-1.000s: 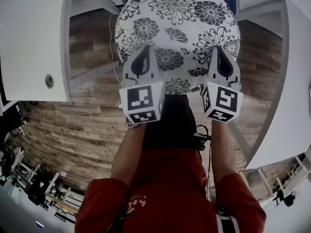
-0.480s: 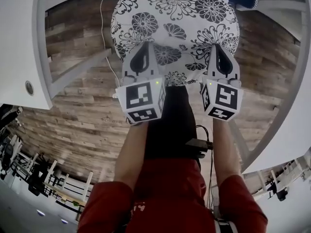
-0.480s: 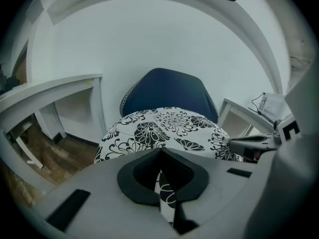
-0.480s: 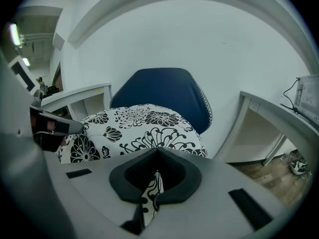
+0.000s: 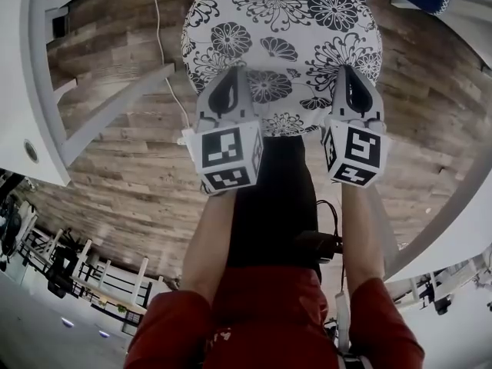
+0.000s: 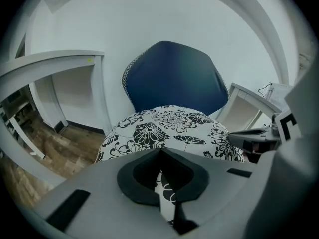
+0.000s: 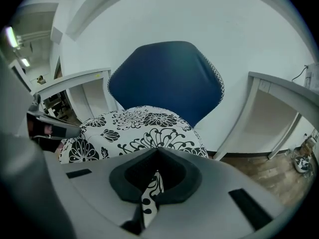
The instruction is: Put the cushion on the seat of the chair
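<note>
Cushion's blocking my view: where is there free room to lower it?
The chair stands between the left desk and right desk, crowded both sides; its seat is hidden behind the cushion. Bare floor lies left of the cushion.

Both arms out, jaws pinching the cushion (image 5: pixel 284 21).
The left gripper (image 5: pixel 229 79) and right gripper (image 5: pixel 350 75) sit side by side and level, each closed on the cushion's near edge; bare forearms (image 5: pixel 209 237) reach straight forward from red sleeves (image 5: pixel 173 329).

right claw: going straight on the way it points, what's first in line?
The right claw is shut on the cushion; pushed ahead, the cushion would likely meet the blue chair back first. Depth unclear.
</note>
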Tool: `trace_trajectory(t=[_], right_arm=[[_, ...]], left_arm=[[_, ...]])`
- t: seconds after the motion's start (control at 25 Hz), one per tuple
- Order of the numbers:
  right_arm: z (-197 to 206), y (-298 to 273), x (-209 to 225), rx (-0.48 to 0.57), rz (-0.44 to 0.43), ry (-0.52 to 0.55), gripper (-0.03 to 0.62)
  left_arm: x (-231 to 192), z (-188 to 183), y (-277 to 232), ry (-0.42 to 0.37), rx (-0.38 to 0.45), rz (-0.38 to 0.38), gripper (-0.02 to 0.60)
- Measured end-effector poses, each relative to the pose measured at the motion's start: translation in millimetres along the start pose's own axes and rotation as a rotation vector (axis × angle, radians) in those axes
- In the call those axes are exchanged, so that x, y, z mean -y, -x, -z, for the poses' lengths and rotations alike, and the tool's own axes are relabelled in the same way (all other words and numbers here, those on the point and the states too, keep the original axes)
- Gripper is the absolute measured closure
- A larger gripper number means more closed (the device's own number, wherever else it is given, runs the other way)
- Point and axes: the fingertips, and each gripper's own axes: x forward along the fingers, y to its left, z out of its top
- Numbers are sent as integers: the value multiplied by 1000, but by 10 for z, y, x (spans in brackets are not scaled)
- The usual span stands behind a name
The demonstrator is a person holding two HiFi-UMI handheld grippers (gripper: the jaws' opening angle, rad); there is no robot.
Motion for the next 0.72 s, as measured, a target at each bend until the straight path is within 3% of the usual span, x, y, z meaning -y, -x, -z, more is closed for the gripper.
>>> trace_trajectory(t=[0.72], right_arm=[[78,-85,3,-35,-12,15,566]], left_arm=[[0,63,-66,-30,-35,11,554]])
